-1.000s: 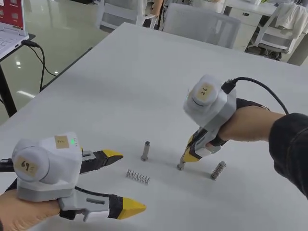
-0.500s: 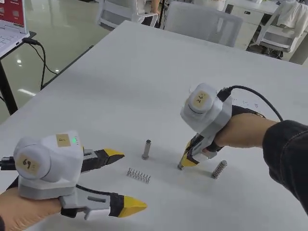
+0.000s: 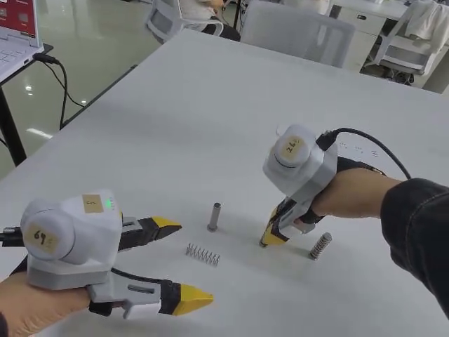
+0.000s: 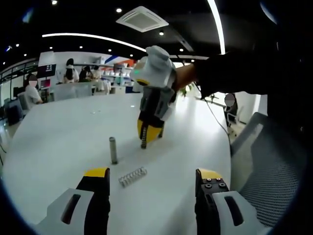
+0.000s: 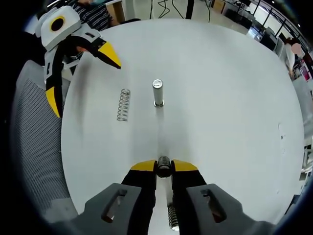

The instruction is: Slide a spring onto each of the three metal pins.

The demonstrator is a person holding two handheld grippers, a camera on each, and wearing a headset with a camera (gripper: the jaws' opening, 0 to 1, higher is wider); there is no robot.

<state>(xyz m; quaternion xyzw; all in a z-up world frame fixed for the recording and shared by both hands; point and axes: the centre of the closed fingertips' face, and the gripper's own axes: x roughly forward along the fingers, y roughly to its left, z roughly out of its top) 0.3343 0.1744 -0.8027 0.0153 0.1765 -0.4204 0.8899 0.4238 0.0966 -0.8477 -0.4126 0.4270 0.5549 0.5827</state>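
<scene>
A bare metal pin (image 3: 213, 217) stands upright on the white table (image 3: 210, 119), with a loose spring (image 3: 203, 254) lying just in front of it. Further right stands a pin wearing a spring (image 3: 320, 246). Between them my right gripper (image 3: 270, 239) points down at the table, shut on a third pin (image 5: 164, 166) whose round top shows between the yellow tips. My left gripper (image 3: 179, 263) is open and holds nothing. It sits near the front edge with the loose spring (image 4: 132, 176) ahead of its jaws. The bare pin (image 4: 113, 150) and the right gripper (image 4: 149, 132) stand beyond.
A black cable (image 3: 365, 140) runs from the right gripper across the table. Office chairs (image 3: 295, 31) stand past the far edge, and a laptop (image 3: 17, 35) sits on a side desk at the left. The left table edge runs diagonally nearby.
The right gripper's body has tipped a little lower and leftward while its tips stay at the same pin. The left gripper, loose spring and other pins have not moved.
</scene>
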